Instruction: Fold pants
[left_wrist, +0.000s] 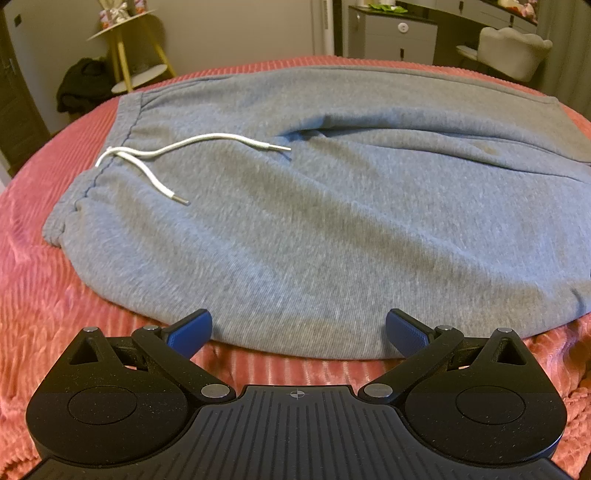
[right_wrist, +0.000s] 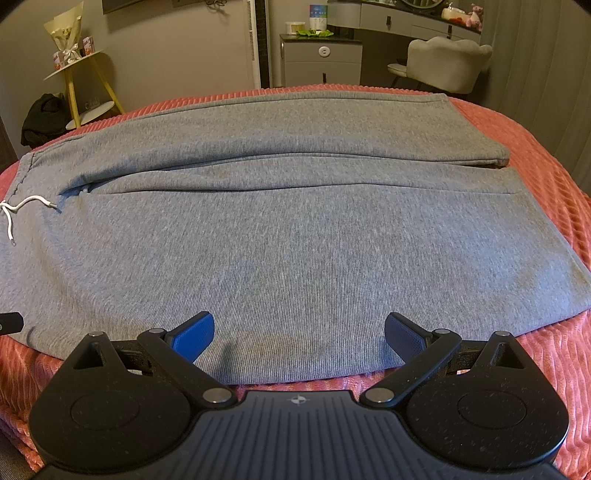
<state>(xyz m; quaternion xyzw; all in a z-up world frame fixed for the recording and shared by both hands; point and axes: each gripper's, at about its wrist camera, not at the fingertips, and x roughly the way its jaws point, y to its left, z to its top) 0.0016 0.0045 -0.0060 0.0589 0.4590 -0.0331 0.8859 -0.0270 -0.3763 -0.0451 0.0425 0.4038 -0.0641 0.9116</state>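
On the pink ribbed bedspread (right_wrist: 535, 155) lie the grey pants (right_wrist: 295, 229), spread flat with the waistband to the left and the two legs side by side running right, the far leg meeting the near one along a long crease. A white drawstring (left_wrist: 155, 155) trails loose over the waist.

The left gripper (left_wrist: 299, 332) hovers at the near hem close to the waist, jaws wide apart and holding nothing; the right gripper (right_wrist: 299, 332) sits over the near edge further along the leg, equally spread and empty.

The likely step is taking the near edge to fold one leg over the other. Both grippers should pinch only the near leg's edge, not the bedspread beneath, lift together and carry it evenly so the seams line up; tucking the drawstring in first would keep it from sticking out.

Beyond the bed stand a yellow-legged side table (right_wrist: 79, 85), a dark heap (right_wrist: 42, 118) on the floor, a grey cabinet (right_wrist: 321, 59) and a pale chair (right_wrist: 447, 62).
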